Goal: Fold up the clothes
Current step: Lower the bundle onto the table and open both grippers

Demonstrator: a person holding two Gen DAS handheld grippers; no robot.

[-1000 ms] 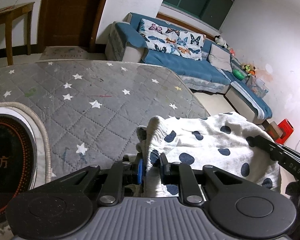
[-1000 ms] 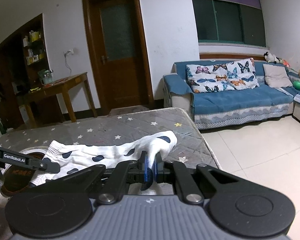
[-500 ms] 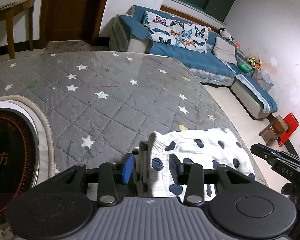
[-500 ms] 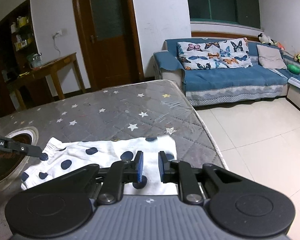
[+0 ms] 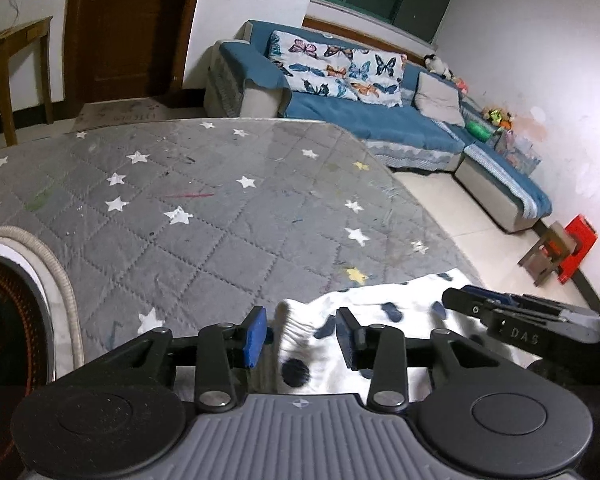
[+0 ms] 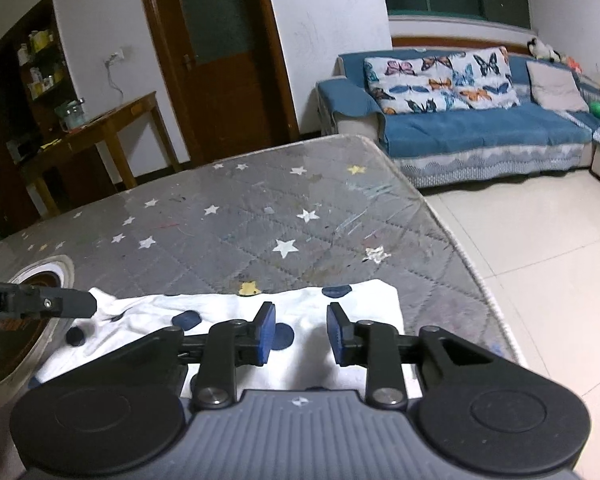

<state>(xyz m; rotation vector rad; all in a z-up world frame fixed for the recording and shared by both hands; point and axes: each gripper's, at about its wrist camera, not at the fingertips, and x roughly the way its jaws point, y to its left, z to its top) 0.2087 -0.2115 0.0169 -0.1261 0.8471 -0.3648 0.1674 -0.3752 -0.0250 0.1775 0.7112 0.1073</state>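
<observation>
A white garment with dark blue dots (image 5: pixel 384 310) (image 6: pixel 220 312) lies flat on the grey star-patterned mattress (image 5: pixel 204 232) (image 6: pixel 260 232), near its front right corner. My left gripper (image 5: pixel 301 336) is open over the garment's left edge, which stands loosely between the blue pads without being pressed. My right gripper (image 6: pixel 301 334) hovers just above the garment's right part. Its jaws are opening, and the cloth lies flat under them, not held. Each gripper's black finger shows in the other's view: the right gripper (image 5: pixel 500 314) and the left gripper (image 6: pixel 60 306).
A round dark object with a pale rim (image 5: pixel 8 320) (image 6: pixel 16 320) lies on the mattress to the left. The mattress edge (image 6: pixel 484 292) drops to a tiled floor (image 6: pixel 540 240) on the right. A blue sofa (image 6: pixel 480 132), a wooden table (image 6: pixel 112 120) and a door stand beyond.
Both grippers were shut on the garment and held it up. Their jaws have parted, the hands have come down, and the garment now lies spread on the mattress.
</observation>
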